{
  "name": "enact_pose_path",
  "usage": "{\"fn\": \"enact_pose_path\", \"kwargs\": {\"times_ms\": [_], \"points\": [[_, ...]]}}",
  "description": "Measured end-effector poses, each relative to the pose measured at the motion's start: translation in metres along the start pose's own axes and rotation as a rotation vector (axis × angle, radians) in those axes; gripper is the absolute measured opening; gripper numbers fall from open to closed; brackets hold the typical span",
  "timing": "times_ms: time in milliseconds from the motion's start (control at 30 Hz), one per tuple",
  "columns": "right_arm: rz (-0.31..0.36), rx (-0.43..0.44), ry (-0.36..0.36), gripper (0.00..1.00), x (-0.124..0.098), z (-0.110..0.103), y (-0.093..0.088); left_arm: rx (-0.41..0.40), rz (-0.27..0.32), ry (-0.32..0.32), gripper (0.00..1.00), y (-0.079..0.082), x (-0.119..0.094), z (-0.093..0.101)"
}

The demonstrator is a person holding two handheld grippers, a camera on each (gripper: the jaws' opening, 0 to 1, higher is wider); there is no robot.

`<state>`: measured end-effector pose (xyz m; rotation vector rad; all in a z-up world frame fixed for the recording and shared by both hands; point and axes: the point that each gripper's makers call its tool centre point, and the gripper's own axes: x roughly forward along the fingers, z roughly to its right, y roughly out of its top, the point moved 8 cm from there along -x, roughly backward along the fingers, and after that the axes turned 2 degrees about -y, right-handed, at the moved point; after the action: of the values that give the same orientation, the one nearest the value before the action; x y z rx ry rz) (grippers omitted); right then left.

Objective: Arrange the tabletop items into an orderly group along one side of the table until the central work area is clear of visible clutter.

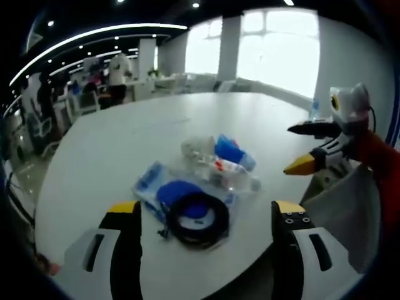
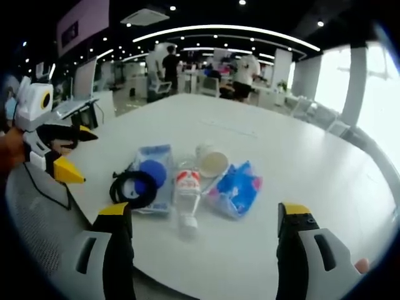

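A small heap lies mid-table on the round white table [image 1: 125, 137]. It holds a black coiled cable [image 1: 199, 219], a blue-and-white packet [image 1: 150, 181], a clear bottle with a red label [image 1: 230, 174], a blue tissue pack [image 1: 230, 150] and a clear cup [image 1: 197, 147]. My left gripper [image 1: 206, 209] is open just short of the cable. My right gripper [image 1: 306, 147] enters from the right, open and empty. In the right gripper view the cable [image 2: 132, 187], packet [image 2: 153, 167], bottle [image 2: 186, 194], cup [image 2: 211, 162] and tissue pack [image 2: 237, 187] lie ahead of the open right gripper [image 2: 205, 209]. The left gripper [image 2: 72, 153] hangs open at left.
A grey mesh chair back [image 2: 37, 206] stands against the near table edge [image 2: 206, 281], and it shows too as the chair [image 1: 350, 212]. Bare tabletop [image 2: 262, 125] stretches beyond the heap. People [image 2: 169, 65] and desks fill the office behind, with bright windows [image 1: 275, 50].
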<state>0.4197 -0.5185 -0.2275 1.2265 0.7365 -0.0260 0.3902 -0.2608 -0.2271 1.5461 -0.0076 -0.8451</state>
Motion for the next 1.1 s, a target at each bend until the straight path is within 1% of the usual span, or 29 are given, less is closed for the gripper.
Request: {"fn": "enact_pose_path", "kwargs": {"times_ms": [200, 333, 600, 700, 800, 967, 1100], "points": [[0.016, 0.002, -0.028, 0.95, 0.005, 0.019, 0.009, 0.034, 0.014, -0.02, 0.81, 0.02, 0.015, 0.001], [0.026, 0.003, -0.039, 0.93, 0.012, 0.03, 0.014, 0.06, 0.015, -0.035, 0.81, 0.029, 0.026, 0.005], [0.017, 0.019, -0.043, 0.89, 0.03, 0.044, 0.014, 0.104, 0.011, -0.065, 0.8, 0.047, 0.05, 0.011], [0.014, 0.021, -0.034, 0.85, 0.039, 0.047, 0.015, 0.122, 0.014, -0.075, 0.79, 0.055, 0.06, 0.012], [-0.003, 0.02, -0.027, 0.83, 0.049, 0.051, 0.012, 0.15, 0.009, -0.086, 0.79, 0.063, 0.074, 0.013], [-0.05, 0.032, 0.02, 0.71, 0.065, 0.049, 0.004, 0.177, 0.0, -0.106, 0.79, 0.072, 0.096, 0.015], [-0.078, 0.034, 0.038, 0.69, 0.075, 0.047, -0.001, 0.186, -0.004, -0.122, 0.78, 0.074, 0.111, 0.017]]}}
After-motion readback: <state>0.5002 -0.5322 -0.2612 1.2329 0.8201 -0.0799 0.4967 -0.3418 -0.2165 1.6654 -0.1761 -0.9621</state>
